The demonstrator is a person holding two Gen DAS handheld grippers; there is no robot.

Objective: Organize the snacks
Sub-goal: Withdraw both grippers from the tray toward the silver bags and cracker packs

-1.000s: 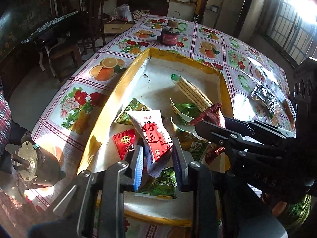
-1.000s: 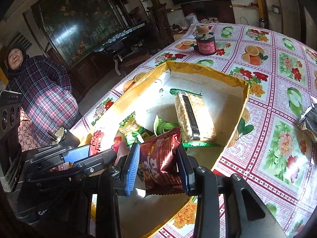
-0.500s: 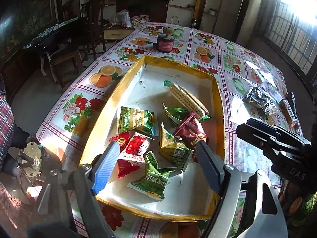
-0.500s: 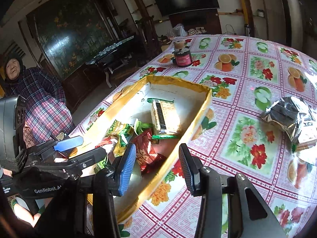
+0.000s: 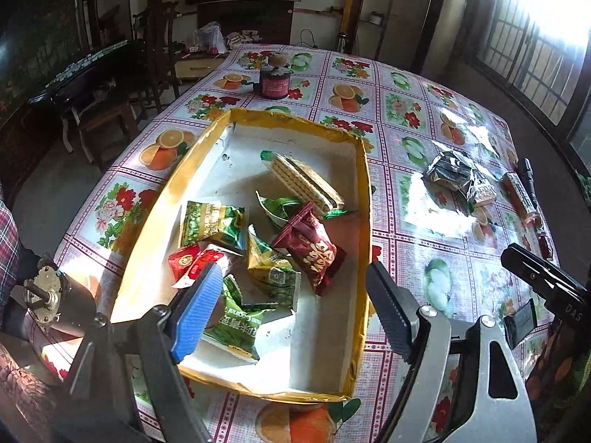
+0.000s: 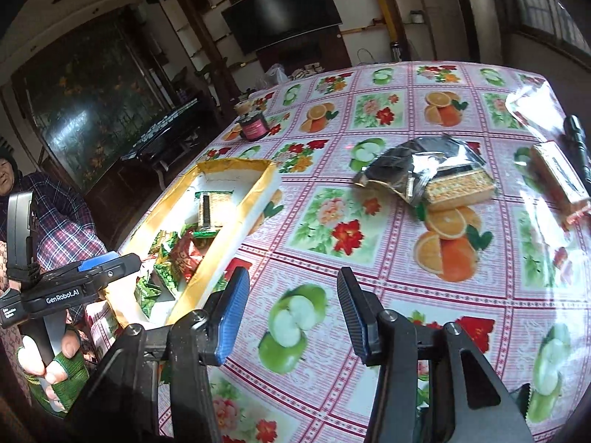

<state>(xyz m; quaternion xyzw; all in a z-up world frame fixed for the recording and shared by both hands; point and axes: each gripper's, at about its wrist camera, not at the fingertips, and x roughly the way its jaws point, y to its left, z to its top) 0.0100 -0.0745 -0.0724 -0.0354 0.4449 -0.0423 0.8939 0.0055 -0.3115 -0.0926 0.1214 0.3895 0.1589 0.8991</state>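
**Both grippers empty, snacks lie in the box**

Since one second ago both packets have left my grippers: the white and red packet [image 5: 201, 262] and the dark red packet [image 5: 310, 249] now lie in the box, and my right gripper has swung away from the box to the open table.

Nearest to me, my left gripper [image 5: 291, 302] hangs over the near end of the yellow-edged box [image 5: 364, 199], its jaws wide, nothing between the pads. My right gripper [image 6: 291, 317] is over the flowered tablecloth [image 6: 332, 229], to the right of the box; its jaws are opening and hold nothing.

Inside the box I see green packets [image 5: 236, 326] at the near end, the dark red packet beside them, and a long wafer pack [image 5: 301, 181] further back.

On the table to the right, well apart from the box, lie a silver bag [image 6: 413, 170] touching a wafer pack, another wafer bar [image 6: 559, 175] and a black flashlight [image 6: 578, 144]. Far behind the box stands a dark red jar [image 5: 275, 83].
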